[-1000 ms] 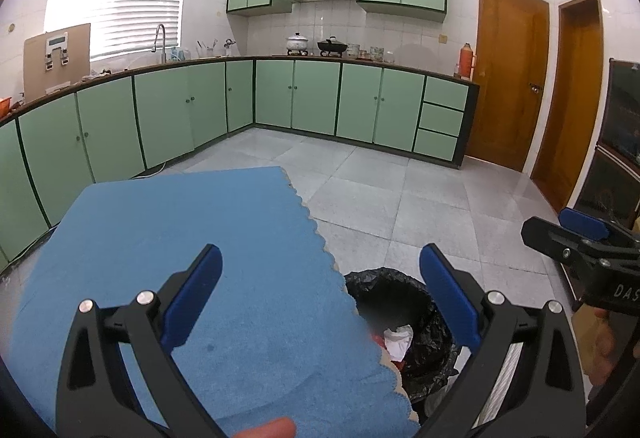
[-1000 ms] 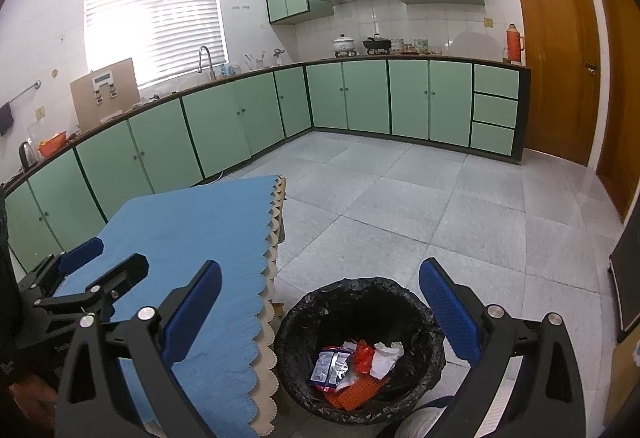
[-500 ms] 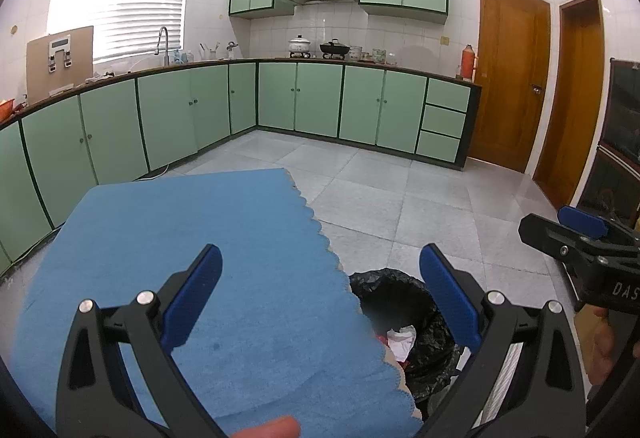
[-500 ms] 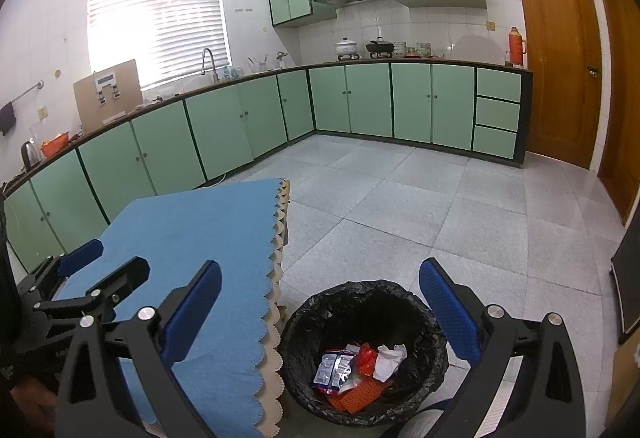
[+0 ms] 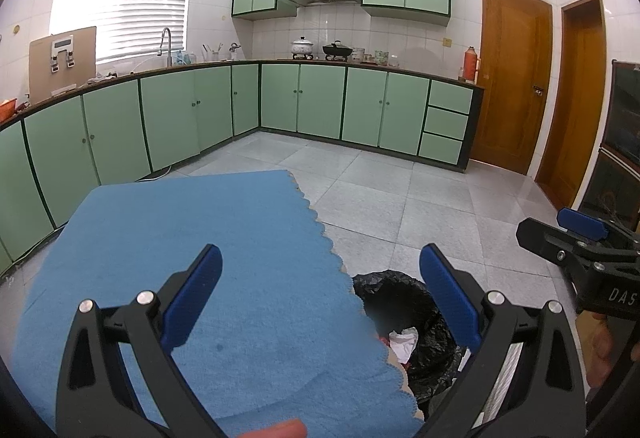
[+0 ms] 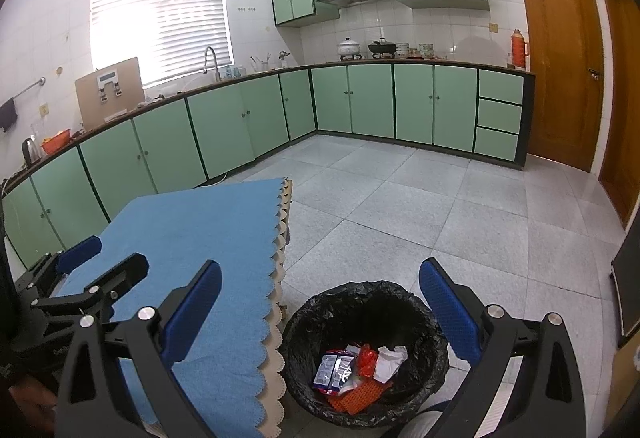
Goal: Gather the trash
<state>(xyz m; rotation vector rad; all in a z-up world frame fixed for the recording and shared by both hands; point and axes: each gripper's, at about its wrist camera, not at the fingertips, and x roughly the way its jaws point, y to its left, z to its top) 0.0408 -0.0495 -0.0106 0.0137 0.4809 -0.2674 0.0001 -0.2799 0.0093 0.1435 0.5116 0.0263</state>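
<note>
A black-lined trash bin stands on the floor beside the table, holding crumpled white paper, a red wrapper, a blue-and-silver packet and an orange mesh piece. My right gripper hovers open above the bin, nothing between its fingers. My left gripper is open and empty over the blue tablecloth, with the bin partly hidden behind the cloth's edge. In each wrist view the other gripper shows at the side.
The table under the blue scalloped cloth takes up the left. Grey tiled floor stretches to green cabinets and wooden doors. A dark cabinet stands at the right.
Both grippers have drifted slightly, the views tilting a little; the bin sits a bit lower in frame. The jaws stay open and the trash in the bin is unchanged.
</note>
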